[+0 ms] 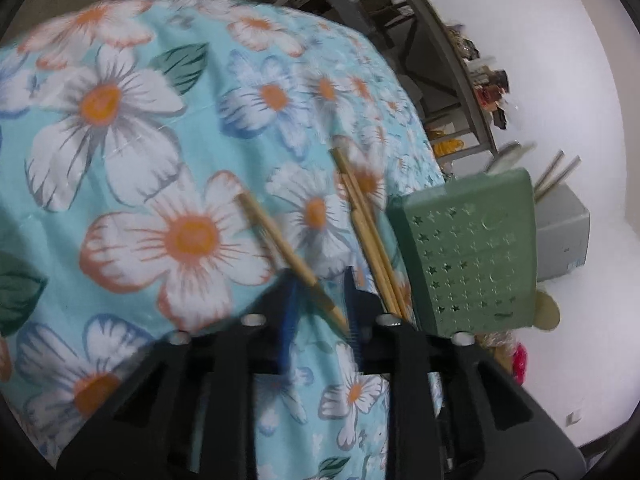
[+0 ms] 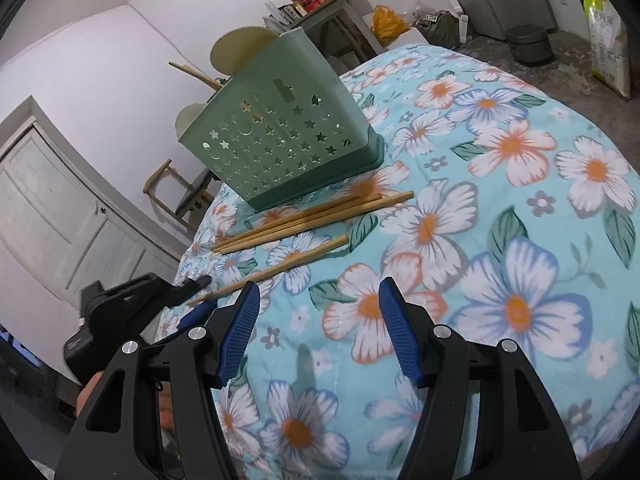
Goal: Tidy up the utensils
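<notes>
A single wooden chopstick [image 1: 286,250] lies on the floral tablecloth, and its thin end runs between the fingers of my left gripper [image 1: 322,294], whose jaws stand a little apart around it. The same chopstick shows in the right wrist view [image 2: 280,266]. A bundle of three chopsticks [image 1: 368,232] lies beside it, next to the green star-punched utensil holder [image 1: 472,248]. The bundle [image 2: 312,218] and holder [image 2: 280,136] also show in the right wrist view, as does the left gripper [image 2: 196,294]. My right gripper [image 2: 316,332] is open and empty above the cloth.
The table is covered by a light blue floral cloth [image 2: 500,200]. Utensils stick out of the holder's top [image 1: 556,174]. A wooden chair [image 2: 176,188] and a white door [image 2: 48,208] stand beyond the table edge. A side table with clutter [image 2: 316,0] is farther back.
</notes>
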`<state>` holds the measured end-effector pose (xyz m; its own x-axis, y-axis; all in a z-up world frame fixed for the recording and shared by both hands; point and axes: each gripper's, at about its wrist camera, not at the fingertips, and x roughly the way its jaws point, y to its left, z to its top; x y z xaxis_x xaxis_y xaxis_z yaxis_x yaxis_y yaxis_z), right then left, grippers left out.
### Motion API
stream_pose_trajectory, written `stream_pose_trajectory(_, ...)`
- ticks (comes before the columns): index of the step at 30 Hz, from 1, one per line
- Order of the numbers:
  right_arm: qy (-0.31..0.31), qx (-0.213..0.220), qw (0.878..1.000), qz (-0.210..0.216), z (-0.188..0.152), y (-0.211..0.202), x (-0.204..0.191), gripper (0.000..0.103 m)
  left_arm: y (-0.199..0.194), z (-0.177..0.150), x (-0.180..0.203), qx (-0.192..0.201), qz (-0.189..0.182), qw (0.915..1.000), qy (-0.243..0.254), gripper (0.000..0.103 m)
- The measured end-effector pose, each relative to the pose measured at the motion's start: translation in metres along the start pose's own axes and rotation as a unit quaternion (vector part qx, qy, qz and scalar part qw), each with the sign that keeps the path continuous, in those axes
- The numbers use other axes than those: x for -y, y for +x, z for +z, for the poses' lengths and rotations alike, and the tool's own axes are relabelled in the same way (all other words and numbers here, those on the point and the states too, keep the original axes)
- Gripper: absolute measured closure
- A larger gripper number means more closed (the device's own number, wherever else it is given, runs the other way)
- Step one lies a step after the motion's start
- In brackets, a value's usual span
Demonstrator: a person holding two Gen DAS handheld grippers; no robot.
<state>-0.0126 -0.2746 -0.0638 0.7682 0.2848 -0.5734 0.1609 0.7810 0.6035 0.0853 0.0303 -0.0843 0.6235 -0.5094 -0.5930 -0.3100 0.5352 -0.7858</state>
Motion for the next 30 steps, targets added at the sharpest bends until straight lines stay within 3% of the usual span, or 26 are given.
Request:
stream_pose_trajectory(3, 0.001, 0.003, 1.0, 0.002, -0.004, -0.007, 0.0, 0.042, 0.002, 0.006, -0.011, -0.012, -0.024, 0.9989, -0.039, 0.091)
stream_pose_trajectory(6, 0.001, 0.008, 1.0, 0.005, -0.008, -0.016, -0.002, 0.042, 0.002, 0.006, -0.013, -0.018, -0.034, 0.9981, -0.048, 0.092)
stream_pose_trajectory(13, -0.013, 0.027, 0.999, 0.01, -0.01, -0.032, -0.012, 0.042, -0.004, 0.009, -0.015, -0.028, -0.061, 0.9971, -0.034, 0.094)
stream_pose_trajectory(18, -0.031, 0.043, 0.999, 0.007, -0.009, -0.042, -0.022, 0.042, -0.017, 0.013, -0.009, -0.032, -0.106, 0.9938, 0.005, 0.096)
stream_pose_trajectory(25, -0.055, 0.06, 0.997, -0.01, -0.007, -0.051, -0.037, 0.045, -0.052, 0.031, -0.001, -0.013, -0.181, 0.9808, 0.071, 0.099)
stream_pose_trajectory(30, -0.081, 0.077, 0.993, -0.028, -0.006, -0.06, -0.045, 0.045, -0.074, 0.043, -0.002, -0.011, -0.232, 0.9685, 0.09, 0.099)
